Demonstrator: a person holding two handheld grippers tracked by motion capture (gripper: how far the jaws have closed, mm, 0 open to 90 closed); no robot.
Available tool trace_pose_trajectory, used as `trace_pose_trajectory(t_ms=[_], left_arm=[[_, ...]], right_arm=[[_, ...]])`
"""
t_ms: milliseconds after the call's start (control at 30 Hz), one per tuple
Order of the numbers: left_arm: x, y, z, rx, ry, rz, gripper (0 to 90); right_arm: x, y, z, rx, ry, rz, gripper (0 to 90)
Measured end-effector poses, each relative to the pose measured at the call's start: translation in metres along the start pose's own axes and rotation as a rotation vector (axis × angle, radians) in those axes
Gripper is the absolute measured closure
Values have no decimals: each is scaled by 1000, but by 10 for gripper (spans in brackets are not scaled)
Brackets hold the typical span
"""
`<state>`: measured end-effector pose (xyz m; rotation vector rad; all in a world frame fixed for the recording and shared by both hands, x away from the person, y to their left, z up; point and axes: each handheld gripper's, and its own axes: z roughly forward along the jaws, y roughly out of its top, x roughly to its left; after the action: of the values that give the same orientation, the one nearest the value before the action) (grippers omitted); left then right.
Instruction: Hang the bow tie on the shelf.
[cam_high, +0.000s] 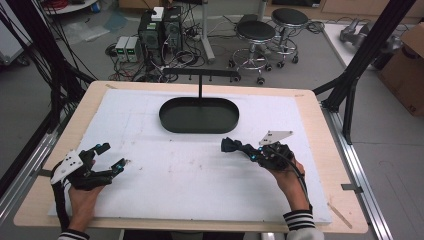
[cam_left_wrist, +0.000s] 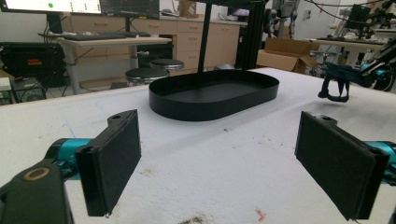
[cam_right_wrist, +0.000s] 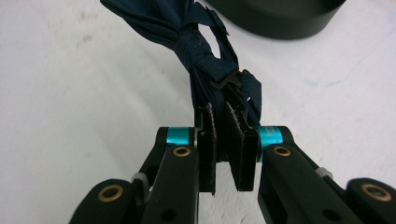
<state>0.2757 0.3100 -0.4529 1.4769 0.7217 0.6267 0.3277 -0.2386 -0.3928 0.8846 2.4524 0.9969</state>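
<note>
1. Tongs on the right (cam_right_wrist: 219, 135) are clamped tight on a dark navy fabric bow tie with a strap and small metal hook (cam_right_wrist: 205, 65), pads pinching its strap end.
2. Bow tie (cam_high: 235, 146) hangs clear of the white padded surface (cam_high: 190, 175), its long axis running from the right tongs (cam_high: 248, 153) up and leftward, towards the black oval metal tray with an upright T-shaped hanger post (cam_high: 199, 115).
3. Tray sits just ahead of the tie's free end, near but apart; the right hand (cam_high: 287, 172) is plainly the nearer one.
4. Left tongs (cam_high: 111, 156) are spread wide, holding nothing, low over the surface and well apart from the tie.
5. From the left gripper view, the tie (cam_left_wrist: 336, 79) dangles off to the far right, beyond the tray (cam_left_wrist: 212, 95).
6. My guess: a short forward carry by the right hand puts it over the tray or its crossbar.
</note>
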Motion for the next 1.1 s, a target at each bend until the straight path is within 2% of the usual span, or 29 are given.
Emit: trace_pose_trajectory(t_ms=[33,100,133,167,200,233,300,500,533,567,600,800,833,867,1000,1100], left_arm=[[0,0,0,0,0,-1,148],[0,0,0,0,-1,-1,148],[0,0,0,-1,-1,-1,149],[0,0,0,0,0,0,148],[0,0,0,-1,-1,-1,148],[0,0,0,0,0,-1,148],[0,0,0,0,0,-1,148],[0,0,0,0,-1,-1,148],[0,0,0,0,-1,0,148],[0,0,0,0,-1,0,148],[0,0,0,-1,-2,1,148],[0,0,0,0,-4,1,149],[0,0,0,-1,-3,0,148],[0,0,0,-1,-3,2,148],[0,0,0,-2,-4,3,149],[0,0,0,-3,-3,3,148]], right_arm=[[1,1,-1,-38,-7,9,829],[1,2,-2,-57,-15,11,829],[0,4,-5,-102,-21,27,829],[0,5,-6,-122,-26,36,829],[0,5,-6,-122,-26,36,829],[-1,7,-8,-154,-24,62,829],[-2,9,-9,-175,-26,78,828],[-2,20,-10,-202,-37,85,828],[-2,26,-10,-230,-41,85,828],[-2,26,-10,-230,-41,85,828],[-2,33,-9,-248,-32,100,828],[-4,54,-5,-276,-33,89,828],[-7,61,-4,-295,-18,100,828],[-7,61,-4,-295,-18,100,828],[-16,82,4,-301,-12,96,827],[-21,87,9,-297,-19,98,827]])
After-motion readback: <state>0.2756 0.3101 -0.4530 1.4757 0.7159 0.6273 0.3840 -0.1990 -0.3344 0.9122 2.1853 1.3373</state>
